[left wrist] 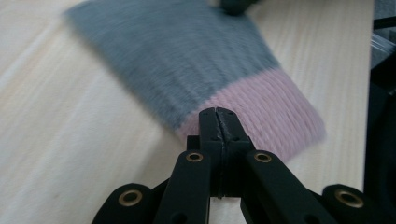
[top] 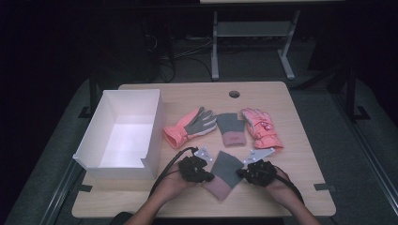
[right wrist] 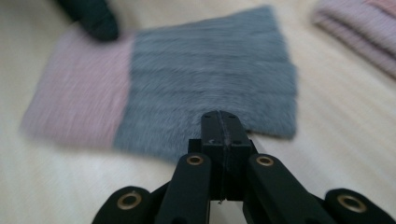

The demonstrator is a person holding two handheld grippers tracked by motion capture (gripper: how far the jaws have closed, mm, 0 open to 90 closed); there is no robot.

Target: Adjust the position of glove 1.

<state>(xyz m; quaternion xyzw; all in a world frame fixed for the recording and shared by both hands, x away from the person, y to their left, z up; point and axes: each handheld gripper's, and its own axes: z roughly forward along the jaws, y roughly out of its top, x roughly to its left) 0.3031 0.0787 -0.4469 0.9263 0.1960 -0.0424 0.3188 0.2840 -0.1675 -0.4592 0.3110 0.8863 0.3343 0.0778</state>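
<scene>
Dark room all round, pale wooden table [top: 300, 154] lit in the middle, white box [top: 123, 136] standing open at the left. Four knits laid out: pink-and-grey glove [top: 190, 126], second grey-and-pink mitt [top: 231, 129] and pink glove [top: 261, 127] in a row farther back, and nearest the person the grey mitt with the pink cuff [top: 224, 174], flat on the wood between both tools.

Left gripper [top: 206, 177] down at the mitt's pink cuff edge, jaws pressed tight together; in the left gripper view the closed tips [left wrist: 218, 115] sit right at the cuff border [left wrist: 261, 121], apparently nipping the hem, though hard to say whether any knit is really caught. Right gripper [top: 241, 173] likewise clamped shut, tips [right wrist: 219, 119] at the grey edge of the mitt [right wrist: 205, 79]; again, bite on the fabric not certain.

Risks from here: a thin pinch on soft knit likely to slip the moment of a lift, leaving one side hanging and the mitt folding or dropping. Uneven pull between the two hands could stretch or twist it. Swinging toward the box too low might catch its near wall.

Pose: both forearms in from the bottom edge, hands low over the table, tools angled inward toward each other, cables trailing back to the wrists.
</scene>
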